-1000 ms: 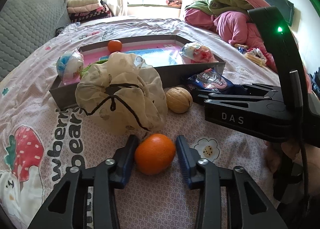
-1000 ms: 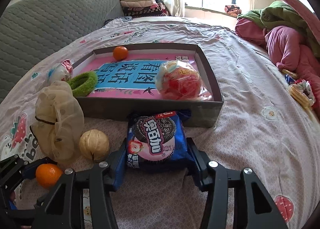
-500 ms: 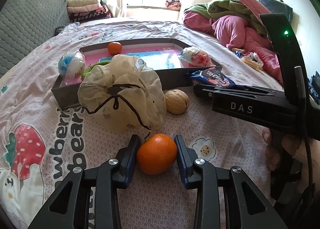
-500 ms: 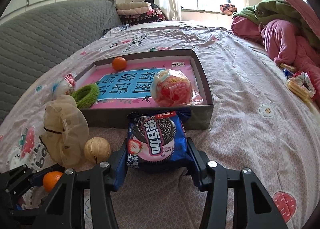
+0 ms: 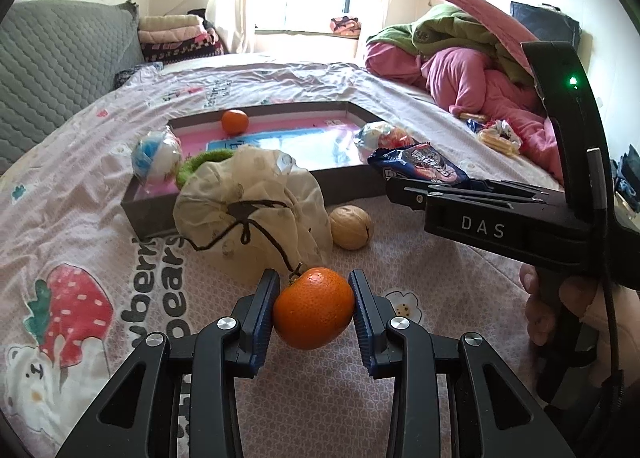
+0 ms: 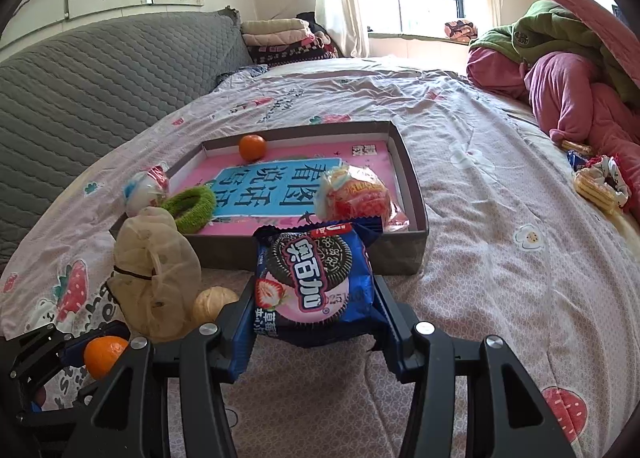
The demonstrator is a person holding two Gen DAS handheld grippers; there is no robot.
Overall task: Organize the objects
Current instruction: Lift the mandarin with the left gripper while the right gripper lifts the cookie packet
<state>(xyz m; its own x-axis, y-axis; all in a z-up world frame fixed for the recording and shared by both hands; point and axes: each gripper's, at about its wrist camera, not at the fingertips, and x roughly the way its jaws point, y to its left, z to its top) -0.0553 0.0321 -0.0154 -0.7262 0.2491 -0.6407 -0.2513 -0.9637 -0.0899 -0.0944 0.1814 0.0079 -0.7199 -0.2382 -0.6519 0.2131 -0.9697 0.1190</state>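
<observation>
The left gripper (image 5: 314, 310) clamps a round, dimpled orange (image 5: 313, 308) between its ribbed blue fingers (image 5: 264, 314), low in the left wrist view; against the frame a second ago the fruit sits higher above the bedsheet (image 5: 100, 162), lifted clear of it. The right gripper (image 6: 314, 322) clenches a glossy blue cookie packet (image 6: 316, 282) at lower centre of the right wrist view, its crinkled top edge now overlapping the near wall of the box, where before it lay lower on the sheet.

The shallow grey cardboard box (image 6: 404, 254) sits mid-frame on the bed, lined with a pink and blue printed sheet. Inside lie a second small orange (image 6: 252, 147) at the far wall, a fuzzy green ring (image 6: 192, 204) at the near left, a cellophane-wrapped red and orange snack (image 6: 352, 198) at the near right, and a wrapped white ball (image 6: 146, 188) at the left wall.

Outside the box, left of the packet, slumps a soft cream drawstring pouch (image 5: 248, 214) with a wrinkled walnut (image 5: 351, 227) beside it.
</observation>
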